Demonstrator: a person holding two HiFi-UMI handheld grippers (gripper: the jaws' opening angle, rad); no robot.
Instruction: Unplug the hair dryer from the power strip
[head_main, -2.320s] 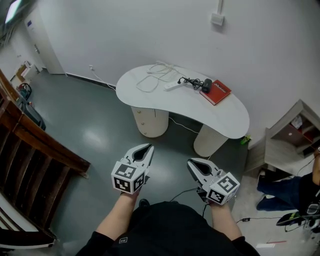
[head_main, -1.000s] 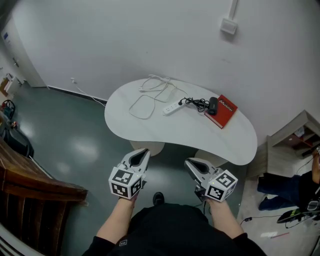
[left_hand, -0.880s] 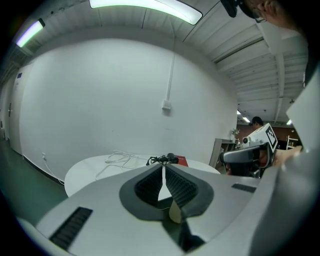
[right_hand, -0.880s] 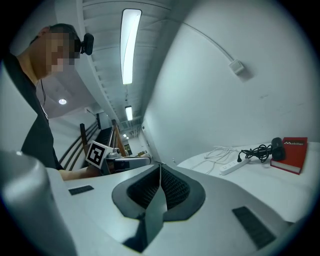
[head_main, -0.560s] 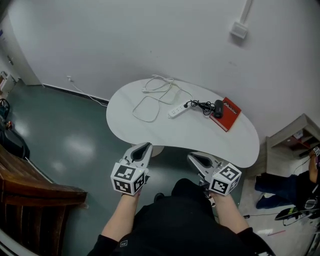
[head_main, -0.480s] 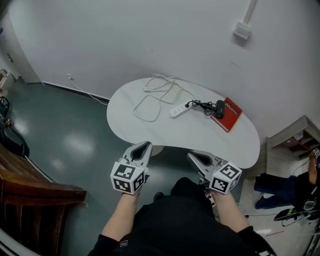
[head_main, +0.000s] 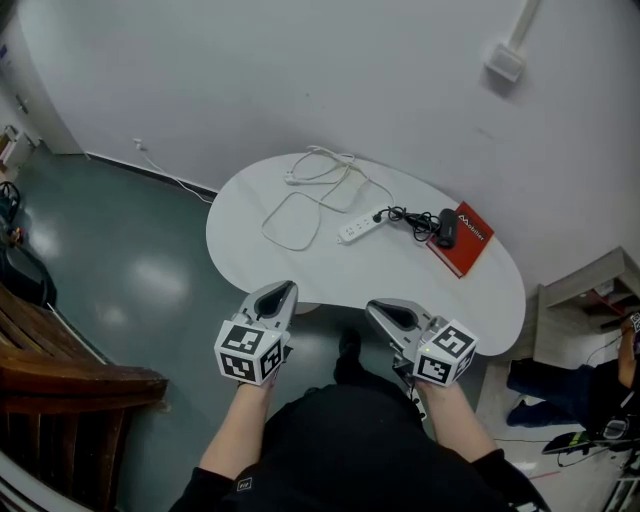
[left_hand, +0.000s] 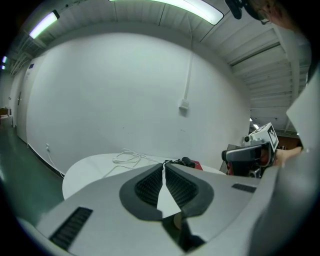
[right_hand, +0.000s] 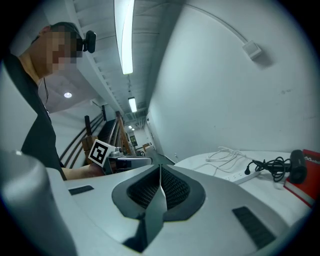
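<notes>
A white power strip lies on the white curved table, its white cable looped to the left. A black plug and tangled cord run from it to the black hair dryer, which rests against a red book. My left gripper and right gripper hover at the table's near edge, both shut and holding nothing. The right gripper view shows the strip, the cord and the dryer ahead to the right of the gripper. The left gripper points at the dryer.
A white wall stands close behind the table, with a small box mounted on it. A wooden railing is at the left. A low shelf and a seated person's legs are at the right.
Both grippers have come forward together to the table's near edge. The table and its objects appear nearer and slightly shifted right. Both stayed shut.
</notes>
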